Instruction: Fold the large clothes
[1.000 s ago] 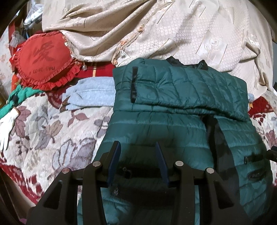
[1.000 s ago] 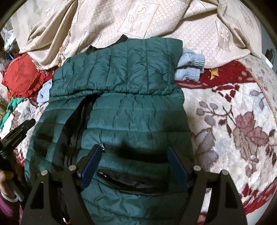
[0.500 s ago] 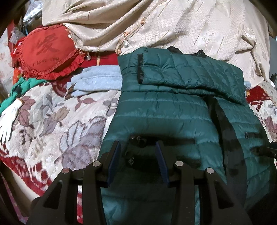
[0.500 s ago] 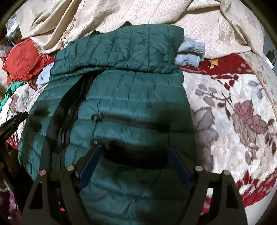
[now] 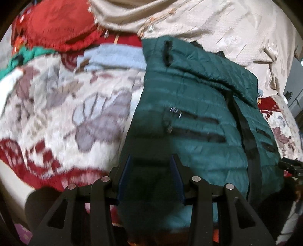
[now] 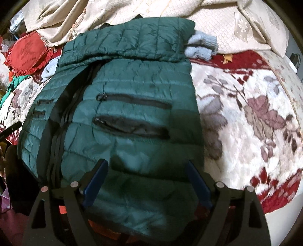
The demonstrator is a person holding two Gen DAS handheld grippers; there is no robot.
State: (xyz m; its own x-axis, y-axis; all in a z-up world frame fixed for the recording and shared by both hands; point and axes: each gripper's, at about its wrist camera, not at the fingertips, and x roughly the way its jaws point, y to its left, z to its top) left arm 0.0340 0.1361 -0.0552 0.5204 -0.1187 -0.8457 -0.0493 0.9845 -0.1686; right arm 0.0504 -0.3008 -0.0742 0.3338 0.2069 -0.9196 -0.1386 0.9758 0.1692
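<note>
Nearest me in the left wrist view, my left gripper (image 5: 150,174) has its jaws apart with the hem of the green puffer jacket (image 5: 198,106) lying between them, over the jacket's left edge at the bottom centre of the frame; whether the pads touch fabric I cannot tell, as the view is blurred. In the right wrist view my right gripper (image 6: 145,181) stands wider apart, straddling the hem at the bottom centre, both grippers pointing forward along the jacket. I judge the quilted jacket (image 6: 125,106) to be light, soft and springy, with a slick shell that may slide out of a shallow pinch, so I would bite deep on the hem corners, clear of the pocket zips (image 6: 132,102). It lies flat on the floral bedspread (image 6: 255,117), its top part already folded down across the upper middle. Beyond it sit a pale blue knit (image 6: 202,47), a red cushion (image 6: 28,53) at upper left, and a cream quilt (image 6: 208,17).
</note>
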